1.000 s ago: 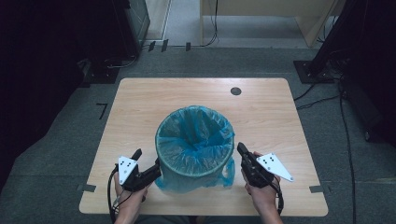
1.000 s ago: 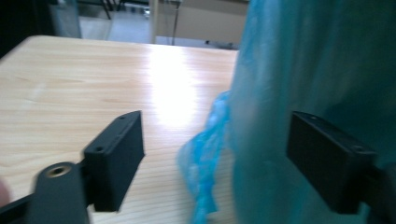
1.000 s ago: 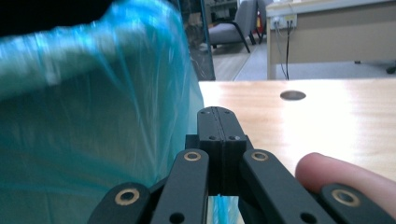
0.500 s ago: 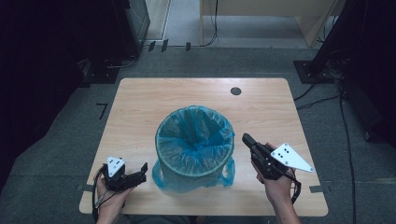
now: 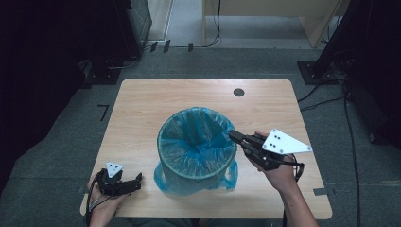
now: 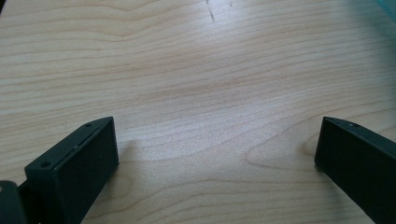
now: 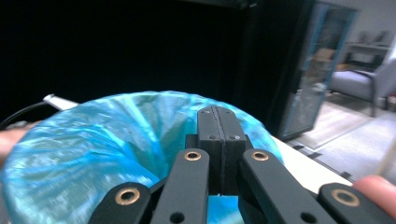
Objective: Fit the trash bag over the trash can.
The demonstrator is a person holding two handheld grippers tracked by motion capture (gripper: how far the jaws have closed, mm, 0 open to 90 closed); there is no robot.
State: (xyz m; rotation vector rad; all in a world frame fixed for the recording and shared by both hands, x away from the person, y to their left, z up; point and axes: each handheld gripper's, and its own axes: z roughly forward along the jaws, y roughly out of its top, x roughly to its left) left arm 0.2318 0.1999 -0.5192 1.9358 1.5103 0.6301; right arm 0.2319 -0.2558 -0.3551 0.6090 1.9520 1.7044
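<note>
The right gripper has its two black jaws pressed flat together, their tips over the rim of the blue bag lining a round bin.

Overhead forward-down on table, gripper cameras close

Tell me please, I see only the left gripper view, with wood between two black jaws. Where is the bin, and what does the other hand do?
Observer: The bin with the blue bag stands mid-table, to the right of your left claw.
Operator: Is my claw near it?
Observer: No, it is apart from it, open, low at the near left corner of the table.
Operator: And the right one?
Observer: The right claw is at the bin's right rim. In the right gripper view its jaws are pressed together above the bag's edge; whether they pinch plastic, I cannot tell.
</note>
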